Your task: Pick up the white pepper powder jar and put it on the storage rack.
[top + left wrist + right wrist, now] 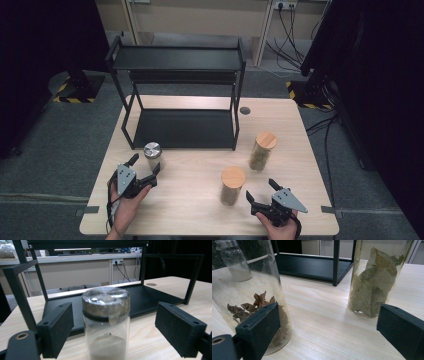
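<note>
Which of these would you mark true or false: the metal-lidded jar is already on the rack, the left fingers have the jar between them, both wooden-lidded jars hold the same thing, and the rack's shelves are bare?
1. The metal-lidded jar stands on the black rack. False: it stands on the table, just in front of the rack.
2. The left gripper has that jar between its fingers. True: the jar sits between them, with gaps at both sides.
3. Both wooden-lidded jars hold the same thing. False: the near jar holds star-shaped brown pieces, the far jar holds pale green leaves.
4. The rack's shelves are bare. True.
5. The right gripper grips a jar. False: its fingers are open, touching nothing.
</note>
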`<state>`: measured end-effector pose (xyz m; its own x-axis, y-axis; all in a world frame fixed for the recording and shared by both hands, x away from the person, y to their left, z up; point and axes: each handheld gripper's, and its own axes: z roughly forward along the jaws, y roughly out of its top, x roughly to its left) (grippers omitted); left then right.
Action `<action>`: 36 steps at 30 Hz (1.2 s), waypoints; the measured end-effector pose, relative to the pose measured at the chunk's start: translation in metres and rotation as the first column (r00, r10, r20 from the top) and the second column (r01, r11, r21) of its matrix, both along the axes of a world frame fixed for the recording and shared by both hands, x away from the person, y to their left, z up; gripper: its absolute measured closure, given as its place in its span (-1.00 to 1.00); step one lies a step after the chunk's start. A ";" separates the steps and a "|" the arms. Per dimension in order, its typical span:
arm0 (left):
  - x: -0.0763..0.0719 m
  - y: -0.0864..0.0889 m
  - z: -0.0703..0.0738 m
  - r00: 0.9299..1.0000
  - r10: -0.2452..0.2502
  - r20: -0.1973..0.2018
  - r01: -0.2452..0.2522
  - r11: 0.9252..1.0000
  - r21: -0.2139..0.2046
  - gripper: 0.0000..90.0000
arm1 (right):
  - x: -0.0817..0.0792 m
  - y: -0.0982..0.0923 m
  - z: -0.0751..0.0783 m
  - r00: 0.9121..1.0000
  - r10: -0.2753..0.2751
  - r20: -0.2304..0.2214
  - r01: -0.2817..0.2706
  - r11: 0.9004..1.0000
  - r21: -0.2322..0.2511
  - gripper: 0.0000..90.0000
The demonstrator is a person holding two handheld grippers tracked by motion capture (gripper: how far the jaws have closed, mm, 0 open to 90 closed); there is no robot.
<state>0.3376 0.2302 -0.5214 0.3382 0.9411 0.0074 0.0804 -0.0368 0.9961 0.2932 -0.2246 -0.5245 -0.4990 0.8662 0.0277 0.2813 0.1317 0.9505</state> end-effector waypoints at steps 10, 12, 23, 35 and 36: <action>0.022 -0.005 -0.001 1.000 0.006 -0.017 -0.006 1.000 0.005 -0.57 | 0.000 -0.001 0.000 1.000 0.002 0.000 -0.002 1.000 0.007 -0.88; 0.023 -0.005 -0.002 1.000 0.009 -0.019 -0.008 1.000 0.011 -0.55 | 0.000 -0.001 0.000 1.000 0.002 -0.001 -0.002 1.000 0.008 -0.88; 0.039 -0.007 -0.005 1.000 0.011 -0.024 -0.011 1.000 -0.002 -0.39 | 0.000 -0.001 0.000 1.000 0.003 -0.003 -0.003 1.000 0.008 -0.88; 0.041 -0.007 -0.005 1.000 -0.001 -0.023 0.001 1.000 0.004 -0.23 | 0.000 -0.001 0.000 1.000 0.007 -0.004 -0.007 1.000 0.011 -0.88; 0.041 -0.007 -0.004 1.000 -0.002 -0.026 0.003 1.000 0.008 -0.23 | 0.000 -0.001 0.000 1.000 0.007 -0.004 -0.006 1.000 0.012 -0.88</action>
<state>0.3786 0.2233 -0.5254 0.3408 0.9401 0.0066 0.1061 -0.0454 0.9933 0.2936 -0.2259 -0.5245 -0.5044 0.8625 0.0402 0.2844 0.1220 0.9509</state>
